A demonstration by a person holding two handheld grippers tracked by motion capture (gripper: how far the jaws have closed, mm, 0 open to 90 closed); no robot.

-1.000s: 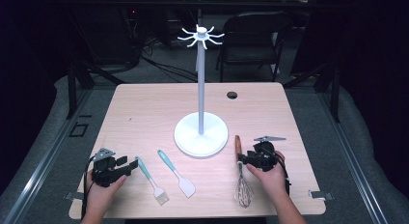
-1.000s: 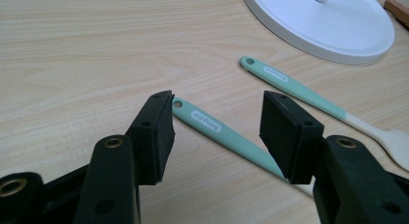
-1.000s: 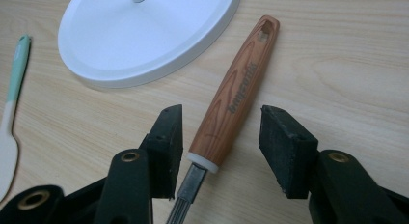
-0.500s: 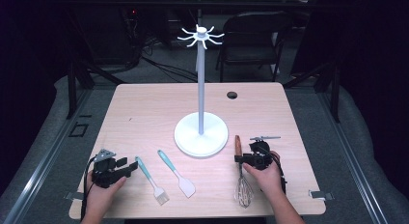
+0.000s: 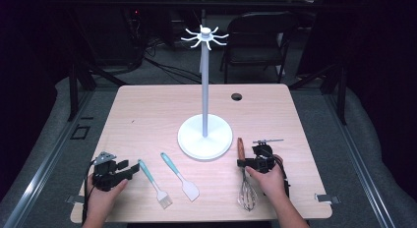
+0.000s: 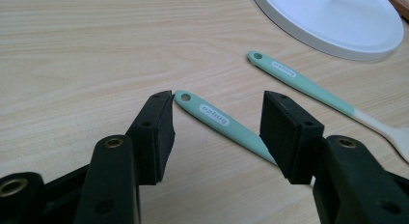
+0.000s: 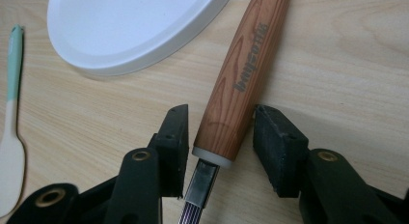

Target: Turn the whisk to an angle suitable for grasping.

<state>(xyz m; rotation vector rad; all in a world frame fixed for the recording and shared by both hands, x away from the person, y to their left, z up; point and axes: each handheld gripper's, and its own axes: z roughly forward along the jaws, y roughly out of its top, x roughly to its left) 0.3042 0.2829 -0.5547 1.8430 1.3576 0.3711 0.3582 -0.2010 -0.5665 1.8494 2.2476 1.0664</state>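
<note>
Right gripper view: fingers [image 7: 219,151] just been closing, straddling whisk handle [image 7: 238,84], not yet gripping. Centre, then squeeze near ferrule. Left fingers [image 6: 217,137] open around brush handle [image 6: 217,120].

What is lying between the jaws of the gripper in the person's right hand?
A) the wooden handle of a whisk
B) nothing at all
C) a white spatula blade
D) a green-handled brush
A: in the right gripper view, the wooden handle of the whisk lies between the jaws of the right gripper, which have just been closing around it, with small gaps at both pads.
</note>
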